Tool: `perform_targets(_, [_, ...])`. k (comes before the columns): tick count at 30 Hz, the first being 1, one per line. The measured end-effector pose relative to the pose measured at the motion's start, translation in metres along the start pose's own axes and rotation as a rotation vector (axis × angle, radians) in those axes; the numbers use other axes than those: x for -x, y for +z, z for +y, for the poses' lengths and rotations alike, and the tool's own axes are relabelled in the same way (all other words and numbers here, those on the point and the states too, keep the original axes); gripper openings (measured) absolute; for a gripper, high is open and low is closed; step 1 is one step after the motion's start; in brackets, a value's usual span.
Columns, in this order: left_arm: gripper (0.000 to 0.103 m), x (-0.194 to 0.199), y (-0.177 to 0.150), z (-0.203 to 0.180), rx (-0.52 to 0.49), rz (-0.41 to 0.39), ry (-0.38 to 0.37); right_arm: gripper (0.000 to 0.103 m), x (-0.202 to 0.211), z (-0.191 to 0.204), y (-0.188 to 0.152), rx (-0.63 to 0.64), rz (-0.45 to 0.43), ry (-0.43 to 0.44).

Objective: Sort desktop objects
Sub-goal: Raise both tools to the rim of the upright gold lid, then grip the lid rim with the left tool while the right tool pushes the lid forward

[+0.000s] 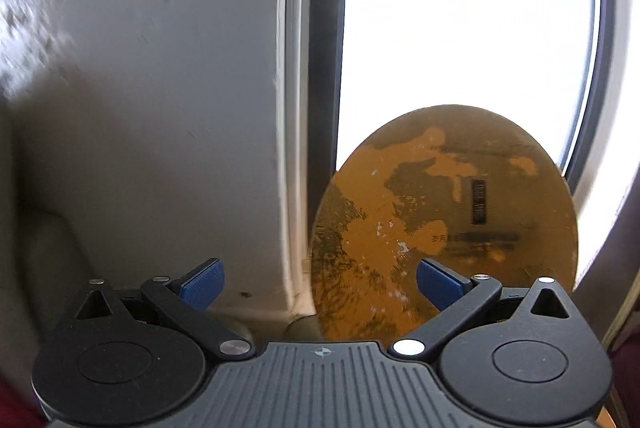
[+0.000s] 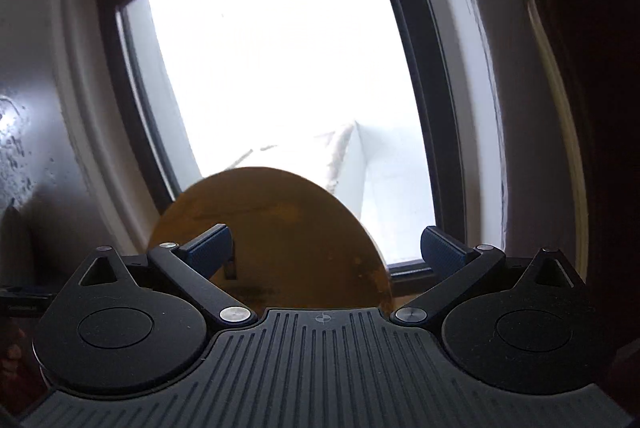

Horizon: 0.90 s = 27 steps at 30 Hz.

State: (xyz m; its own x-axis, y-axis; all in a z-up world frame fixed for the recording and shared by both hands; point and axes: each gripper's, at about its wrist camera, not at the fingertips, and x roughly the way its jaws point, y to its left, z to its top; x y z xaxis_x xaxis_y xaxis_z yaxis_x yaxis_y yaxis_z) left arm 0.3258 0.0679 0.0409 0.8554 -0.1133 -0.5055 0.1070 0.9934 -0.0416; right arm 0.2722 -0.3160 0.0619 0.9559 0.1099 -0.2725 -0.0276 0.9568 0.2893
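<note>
Both your left hand-held gripper (image 1: pixel 320 286) and right hand-held gripper (image 2: pixel 326 248) gape empty; an orange disc (image 1: pixel 444 212) stands at twelve o'clock before a window (image 1: pixel 460 8).

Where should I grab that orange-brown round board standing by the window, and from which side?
Take the round board by its thin rim, probably near the top, which is free. It stands on edge, face toward the open left gripper, so turn the fingers to straddle its thickness.
</note>
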Motion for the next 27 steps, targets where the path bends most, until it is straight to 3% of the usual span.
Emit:
perform_targets(5, [0.102,-0.052,-0.013,0.010,0.074,-0.020,-0.055,0.103,-0.058,-0.020,-0.026,-0.040,0.041,-0.005])
perform_targets(11, [0.102,-0.087,-0.025,0.014,0.172,-0.024,-0.100,0.103,-0.101,-0.038,-0.053,-0.076,0.054,-0.025])
perform_targets(27, [0.102,-0.127,-0.044,0.016,0.334,-0.040,-0.228,0.103,-0.137,-0.048,-0.089,-0.147,0.040,0.061])
